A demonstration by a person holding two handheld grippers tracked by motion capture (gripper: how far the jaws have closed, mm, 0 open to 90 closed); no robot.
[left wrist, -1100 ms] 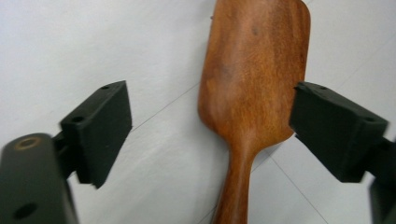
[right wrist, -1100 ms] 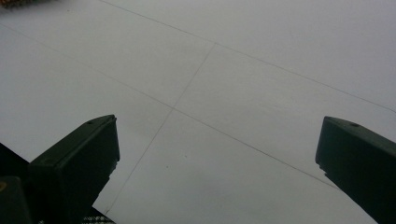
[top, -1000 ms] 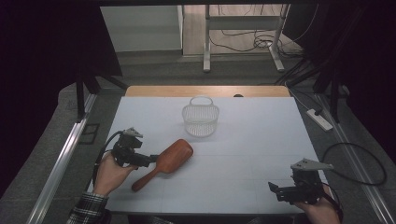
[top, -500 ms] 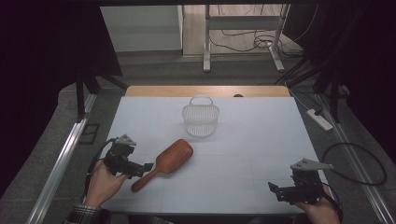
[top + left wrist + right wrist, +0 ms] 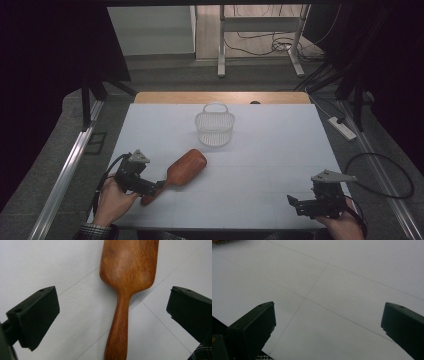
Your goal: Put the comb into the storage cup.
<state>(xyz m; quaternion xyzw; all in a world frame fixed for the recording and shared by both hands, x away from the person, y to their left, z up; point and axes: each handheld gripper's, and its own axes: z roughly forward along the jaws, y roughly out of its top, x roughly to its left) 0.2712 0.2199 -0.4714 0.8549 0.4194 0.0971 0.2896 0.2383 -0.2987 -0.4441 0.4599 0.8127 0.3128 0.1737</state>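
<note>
On the tabletop (image 5: 270, 150) you have two things: one wooden paddle (image 5: 186, 168) and one white wire basket (image 5: 215, 128). The paddle lies flat at the near left, with its broad head pointing to the far right and its thin handle pointing to the near left, towards your left hand. The basket stands upright near the far middle, well apart from the paddle.

You hold two grippers, one in each hand. Your left gripper (image 5: 159, 185) is at the near left, at the end of the handle. In the left gripper view its jaws stand wide apart, and the handle (image 5: 119, 327) runs between them without touching either pad. The jaws have just been opening, and they press on nothing. The paddle rests on the white surface by itself.

Your right gripper (image 5: 296, 204) is at the near right corner, well apart from both things. In the right gripper view its two jaws are also spread wide, with bare white tabletop (image 5: 332, 290) and some thin crossing lines between them. It has hold of nothing.

Two cables are seen, one trailing from each gripper. A power strip (image 5: 342, 128) lies on the floor past the right edge.
</note>
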